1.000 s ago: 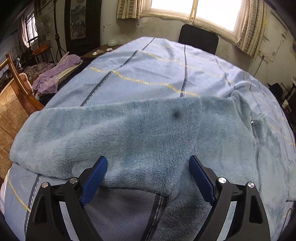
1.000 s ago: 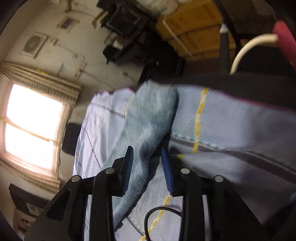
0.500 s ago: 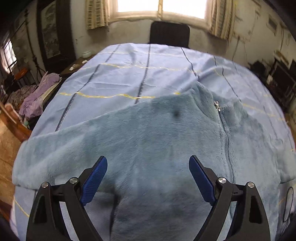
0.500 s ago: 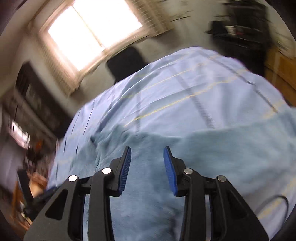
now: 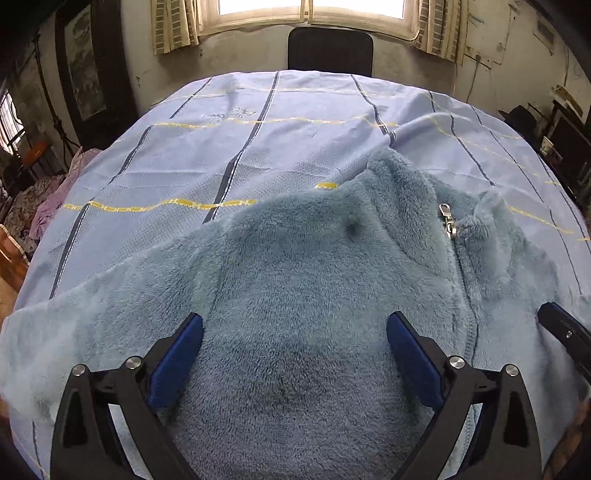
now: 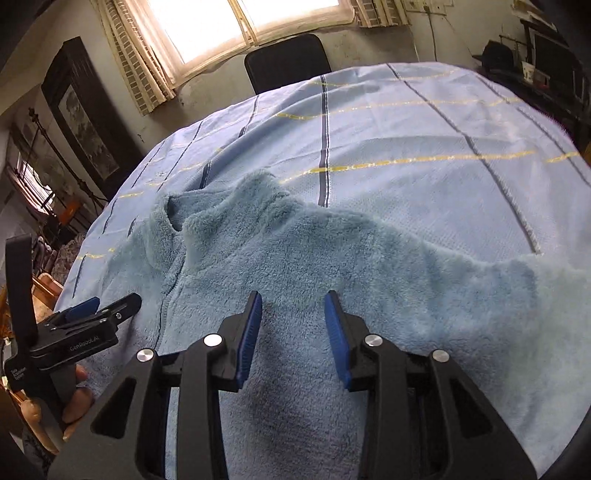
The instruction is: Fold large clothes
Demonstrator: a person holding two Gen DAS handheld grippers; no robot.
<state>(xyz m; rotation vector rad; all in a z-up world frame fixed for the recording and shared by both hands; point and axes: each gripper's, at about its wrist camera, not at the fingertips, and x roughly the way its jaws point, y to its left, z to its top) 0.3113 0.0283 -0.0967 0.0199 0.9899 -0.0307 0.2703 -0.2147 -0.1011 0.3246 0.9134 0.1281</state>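
Right now you've got a plush blue-grey fleece jacket (image 5: 314, 295) spread front-up on the bench, over a thin pale-blue sheet (image 5: 221, 147) w/ dark stripes and yellow dashed lines. Pile is thick and fuzzy; the sheet is smooth, lightly creased near the collar. Zip runs down the front, metal pull (image 5: 447, 221) sitting just below the stand-up collar at approx 1 o'clock in your left view. One sleeve trails off toward 9 o'clock in that view, the other toward 3 o'clock in the right view, both reaching close to the bench edge.

Your left gripper (image 5: 294, 354) hangs over the chest panel, jaws spread wide, nothing between them. Your right gripper (image 6: 292, 338) is over the other chest half, jaws parted more narrowly, also empty; whether the tips touch the pile you can't tell.

Beyond the collar, 12 o'clock, the sheet lies bare up to a dark chair back (image 5: 330, 50) under the window (image 5: 310, 7).
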